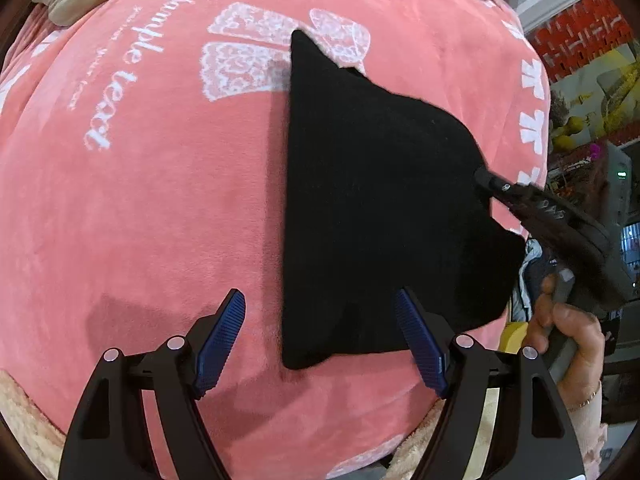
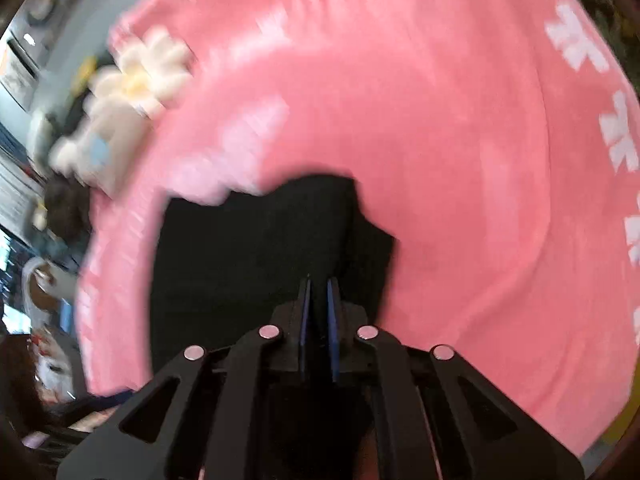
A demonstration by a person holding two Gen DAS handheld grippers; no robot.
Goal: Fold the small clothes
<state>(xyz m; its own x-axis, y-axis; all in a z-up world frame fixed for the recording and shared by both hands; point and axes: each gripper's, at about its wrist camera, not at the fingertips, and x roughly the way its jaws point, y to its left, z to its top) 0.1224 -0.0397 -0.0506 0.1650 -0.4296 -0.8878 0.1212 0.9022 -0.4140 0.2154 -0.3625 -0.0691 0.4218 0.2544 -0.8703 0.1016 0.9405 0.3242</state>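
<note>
The black garment (image 1: pixel 380 208) lies on the pink blanket (image 1: pixel 140 200), right of the white lettering in the left wrist view. Its left edge runs straight and crisp, which reads as one fold already made. The right side is irregular and stepped, with a raised corner, so in my judgement the fold is only partly complete. At least one more fold and a flattening appear to remain. What kind of garment it is cannot be told; it shows only as a dark mass.

Your left tongs (image 1: pixel 320 340) are spread wide and hold nothing. They point steeply down over the near edge of the garment. The right pad sits over the black cloth, the left pad over bare blanket; contact with the cloth cannot be confirmed.

Your right tongs (image 2: pixel 319 304) are pressed nearly together over the garment's near edge. In the left wrist view their tip meets the raised right corner of the cloth. They appear to pinch that corner, though black cloth against black tool leaves the grip itself unclear. The right wrist view is blurred. Your right hand (image 1: pixel 568 336) grips the handle at the blanket's right edge, tool angled down and inward towards the garment.
</note>
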